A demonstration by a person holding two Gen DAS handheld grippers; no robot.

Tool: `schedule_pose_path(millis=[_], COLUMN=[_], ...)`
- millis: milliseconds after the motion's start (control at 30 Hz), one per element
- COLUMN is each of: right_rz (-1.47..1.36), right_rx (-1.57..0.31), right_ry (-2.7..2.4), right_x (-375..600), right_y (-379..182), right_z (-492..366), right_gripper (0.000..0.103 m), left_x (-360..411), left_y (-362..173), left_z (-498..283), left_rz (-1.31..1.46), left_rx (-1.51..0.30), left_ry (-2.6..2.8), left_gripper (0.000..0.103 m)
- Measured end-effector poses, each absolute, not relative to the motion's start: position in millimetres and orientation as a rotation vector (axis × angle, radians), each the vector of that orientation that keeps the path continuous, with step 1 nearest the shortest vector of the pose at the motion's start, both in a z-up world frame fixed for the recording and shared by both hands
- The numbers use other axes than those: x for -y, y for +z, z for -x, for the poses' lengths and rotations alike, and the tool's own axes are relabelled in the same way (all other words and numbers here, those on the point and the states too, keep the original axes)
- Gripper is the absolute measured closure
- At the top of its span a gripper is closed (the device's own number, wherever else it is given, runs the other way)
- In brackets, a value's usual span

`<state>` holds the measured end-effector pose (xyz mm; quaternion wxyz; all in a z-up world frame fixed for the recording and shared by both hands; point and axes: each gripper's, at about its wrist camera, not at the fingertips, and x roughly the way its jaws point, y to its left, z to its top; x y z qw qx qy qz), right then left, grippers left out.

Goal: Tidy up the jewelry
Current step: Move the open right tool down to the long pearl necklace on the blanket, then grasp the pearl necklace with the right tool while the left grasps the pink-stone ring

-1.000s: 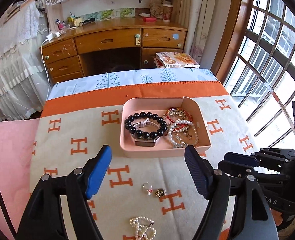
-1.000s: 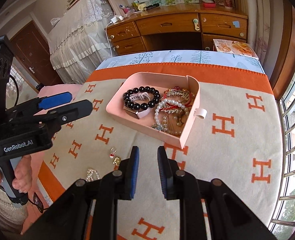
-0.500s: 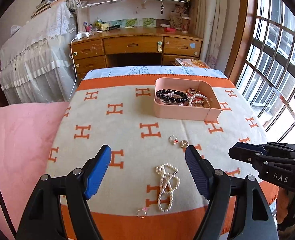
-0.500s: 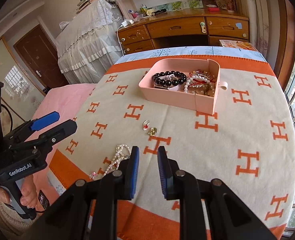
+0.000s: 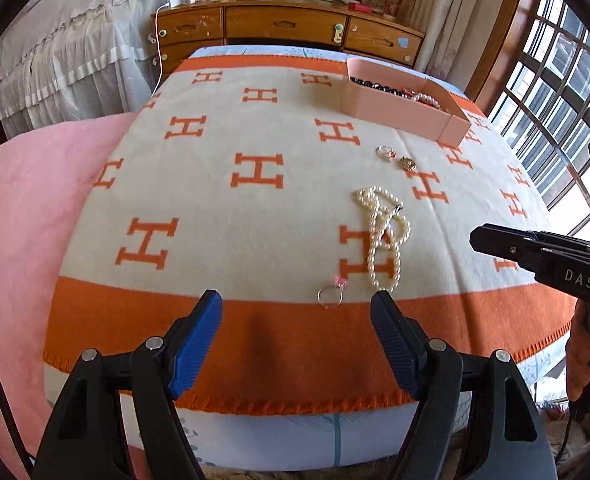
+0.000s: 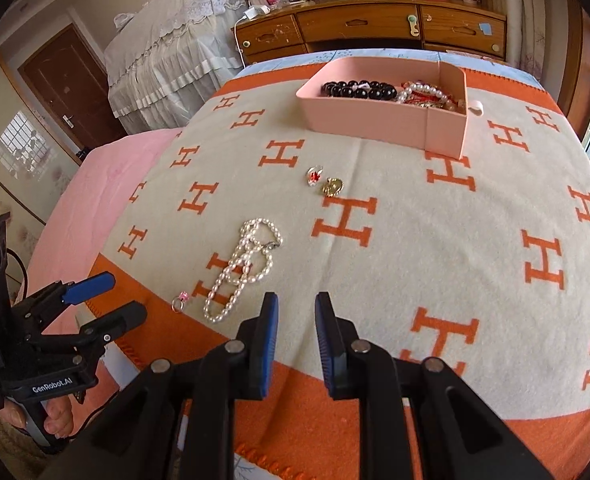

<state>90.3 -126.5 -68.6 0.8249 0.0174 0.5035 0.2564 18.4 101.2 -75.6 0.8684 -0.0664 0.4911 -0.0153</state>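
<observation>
Pearl necklace [image 5: 383, 232] tangled on blanket [image 5: 255, 128], short of pink tray [image 6: 375, 124] | limp, light, slippery; pinch bunched strands | left gripper [image 5: 297, 344] wide apart, empty | right gripper [image 6: 295, 344] narrowly apart, empty

The pink tray [image 5: 399, 106] wall hides most jewelry inside it.

A tangled pearl necklace [image 5: 383, 236] lay on the blanket between a pink-stoned ring [image 5: 331, 294] and two small rings [image 5: 397, 158], with the pink tray [image 6: 379, 120] of bracelets beyond.
</observation>
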Motion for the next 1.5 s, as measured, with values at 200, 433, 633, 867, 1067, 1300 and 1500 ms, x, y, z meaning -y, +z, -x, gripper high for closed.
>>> schedule_pose_path(millis=[200, 433, 633, 867, 1067, 1300, 1500], right_rz=[-0.061, 0.007, 0.043, 0.034, 0.087, 0.211, 0.333], right_rx=[-1.129, -1.128, -1.135, -1.130, -1.096, -1.027, -0.963], right_ry=[0.559, 0.567, 0.591, 0.633, 0.637, 0.583, 0.545], right_x=[120, 103, 87, 70, 47, 24, 19], right_y=[-86, -89, -92, -93, -92, -93, -95], right_z=[-92, -94, -99, -106, -108, -104, -92], right_gripper=[0.081, 0.071, 0.071, 0.070, 0.059, 0.058, 0.072], left_x=[-106, -106, -105, -107, -111, -116, -118], left_y=[-89, -91, -93, -93, -94, -95, -96], left_z=[-15, -20, -23, -23, -22, -20, -20], left_rz=[0.144, 0.142, 0.132, 0.128, 0.132, 0.140, 0.145], left_rx=[-1.053, -1.042, -1.042, -1.024, -1.009, -1.001, -1.000], left_ry=[-0.043, -0.065, -0.092, -0.112, -0.129, -0.137, -0.143], left_gripper=[0.028, 0.028, 0.028, 0.028, 0.028, 0.028, 0.028])
